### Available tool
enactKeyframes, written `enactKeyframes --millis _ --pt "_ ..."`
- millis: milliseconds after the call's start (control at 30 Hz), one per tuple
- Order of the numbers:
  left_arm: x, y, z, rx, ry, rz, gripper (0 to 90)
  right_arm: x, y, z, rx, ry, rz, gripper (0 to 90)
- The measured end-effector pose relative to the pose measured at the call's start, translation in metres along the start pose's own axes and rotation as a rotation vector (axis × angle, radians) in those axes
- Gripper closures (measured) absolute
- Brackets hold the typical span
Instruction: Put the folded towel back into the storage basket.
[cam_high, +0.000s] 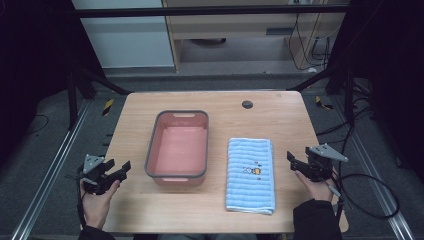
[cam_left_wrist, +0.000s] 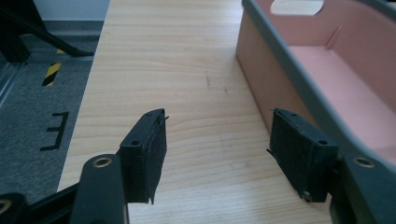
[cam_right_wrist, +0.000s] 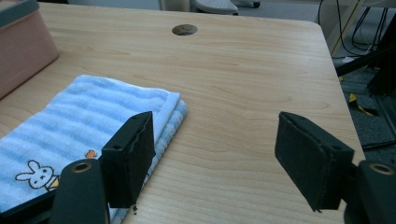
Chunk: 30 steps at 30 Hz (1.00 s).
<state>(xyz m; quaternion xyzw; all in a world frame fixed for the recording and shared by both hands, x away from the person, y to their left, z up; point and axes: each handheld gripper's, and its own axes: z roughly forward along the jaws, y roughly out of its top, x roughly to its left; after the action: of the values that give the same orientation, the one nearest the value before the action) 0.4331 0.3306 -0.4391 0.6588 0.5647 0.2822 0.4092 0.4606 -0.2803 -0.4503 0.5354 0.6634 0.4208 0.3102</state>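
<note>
A wooden table (cam_high: 210, 210) carries a pink basin (cam_high: 177, 148) with a grey rim, its long axis running away from the person. Just right of it a folded blue striped towel (cam_high: 250, 174) lies parallel. The left gripper (cam_high: 116, 170) and right gripper (cam_high: 291, 159) hover at the table's sides, jaws apart, holding nothing.

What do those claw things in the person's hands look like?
Both are black with two flat, blocky jaws. The left gripper and right gripper each carry a grey three-cornered plate on top. A black cable loops from the right one. The person's sleeves are dark.
</note>
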Motion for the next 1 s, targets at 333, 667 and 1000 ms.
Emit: enactKeyframes --millis 333,667,1000 --pt "-0.02 0.017 -0.02 -0.081 -0.077 0.023 33.6 0.002 0.008 -0.008 -0.046 0.003 -0.01 26.6" --pt "-0.037 0.028 -0.031 -0.121 -0.102 0.051 34.8 0.009 0.016 -0.012 -0.052 0.033 -0.038 25.9" --pt "-0.066 0.034 -0.039 -0.146 -0.142 0.101 35.5 0.014 0.025 -0.018 -0.075 0.058 -0.057 28.7"
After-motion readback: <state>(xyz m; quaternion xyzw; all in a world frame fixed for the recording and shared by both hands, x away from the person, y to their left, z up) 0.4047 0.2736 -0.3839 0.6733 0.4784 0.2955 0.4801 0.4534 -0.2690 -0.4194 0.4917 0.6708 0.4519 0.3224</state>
